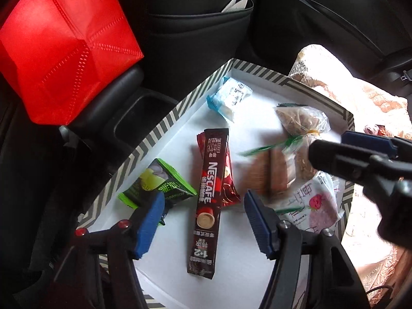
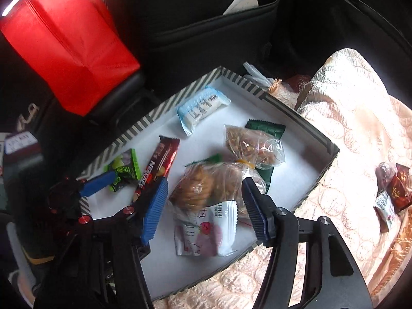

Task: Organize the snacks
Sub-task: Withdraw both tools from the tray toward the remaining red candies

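Note:
A shallow box with a striped rim (image 1: pixel 154 134) (image 2: pixel 303 123) holds several snacks. A dark Nescafe stick (image 1: pixel 209 193) (image 2: pixel 157 167) lies in the middle, a green packet (image 1: pixel 157 182) (image 2: pixel 125 167) to its left, a blue-white packet (image 1: pixel 229 97) (image 2: pixel 200 109) at the far side. Clear bags of biscuits (image 1: pixel 301 126) (image 2: pixel 206 182) and a white strawberry packet (image 1: pixel 314 203) (image 2: pixel 206 229) lie on the right. My left gripper (image 1: pixel 203 221) is open and empty above the Nescafe stick. My right gripper (image 2: pixel 203 206) is open and empty above the biscuit bag; it shows in the left wrist view (image 1: pixel 360 154).
A red fabric bag (image 1: pixel 61 49) (image 2: pixel 69 43) stands on the dark console at far left. A black seat-back pocket (image 1: pixel 200 13) is behind the box. A beige quilted cover (image 2: pixel 347 134) lies right of the box, with a few loose packets (image 2: pixel 394 193) on it.

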The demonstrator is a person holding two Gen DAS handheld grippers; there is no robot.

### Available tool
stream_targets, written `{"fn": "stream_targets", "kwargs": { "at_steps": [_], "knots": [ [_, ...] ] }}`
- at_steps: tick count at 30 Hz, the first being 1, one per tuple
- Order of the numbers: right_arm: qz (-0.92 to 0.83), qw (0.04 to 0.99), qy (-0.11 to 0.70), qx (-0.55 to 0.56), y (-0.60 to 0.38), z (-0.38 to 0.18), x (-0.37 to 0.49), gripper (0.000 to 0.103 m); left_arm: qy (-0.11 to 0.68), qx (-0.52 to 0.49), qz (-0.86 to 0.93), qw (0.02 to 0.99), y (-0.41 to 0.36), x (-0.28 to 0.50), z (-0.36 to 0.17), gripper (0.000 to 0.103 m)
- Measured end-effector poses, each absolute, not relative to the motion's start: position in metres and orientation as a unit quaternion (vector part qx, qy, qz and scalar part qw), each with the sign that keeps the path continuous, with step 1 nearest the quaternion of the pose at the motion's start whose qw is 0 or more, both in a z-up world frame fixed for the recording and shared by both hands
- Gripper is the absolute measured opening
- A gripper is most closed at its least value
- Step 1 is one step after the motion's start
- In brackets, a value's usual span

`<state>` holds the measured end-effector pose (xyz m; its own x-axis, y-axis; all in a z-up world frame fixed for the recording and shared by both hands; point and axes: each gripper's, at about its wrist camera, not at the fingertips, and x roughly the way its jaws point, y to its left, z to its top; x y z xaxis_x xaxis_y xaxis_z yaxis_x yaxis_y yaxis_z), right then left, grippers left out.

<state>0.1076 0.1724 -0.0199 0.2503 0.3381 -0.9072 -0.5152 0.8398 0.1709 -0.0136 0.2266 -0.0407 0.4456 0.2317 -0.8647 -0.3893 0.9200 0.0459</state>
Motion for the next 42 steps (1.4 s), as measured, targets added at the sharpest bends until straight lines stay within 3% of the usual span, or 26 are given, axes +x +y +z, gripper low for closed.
{"fn": "stream_targets", "kwargs": {
  "at_steps": [5, 20, 42],
  "knots": [
    [0.266, 0.790, 0.548, -0.067, 0.158, -0.006, 0.104, 0.060, 0.488, -0.072, 0.184, 0.850, 0.221, -0.016, -0.034, 0.068],
    [0.211, 0.811, 0.541, -0.074, 0.066, 0.014, 0.083, 0.060, 0.478, -0.043, 0.136, 0.867, 0.167, -0.003, -0.014, 0.084],
    [0.114, 0.800, 0.589, 0.006, -0.092, 0.004, 0.156, 0.060, 0.499, 0.017, 0.053, 0.865, 0.065, 0.057, -0.013, 0.085]
  ]
}}
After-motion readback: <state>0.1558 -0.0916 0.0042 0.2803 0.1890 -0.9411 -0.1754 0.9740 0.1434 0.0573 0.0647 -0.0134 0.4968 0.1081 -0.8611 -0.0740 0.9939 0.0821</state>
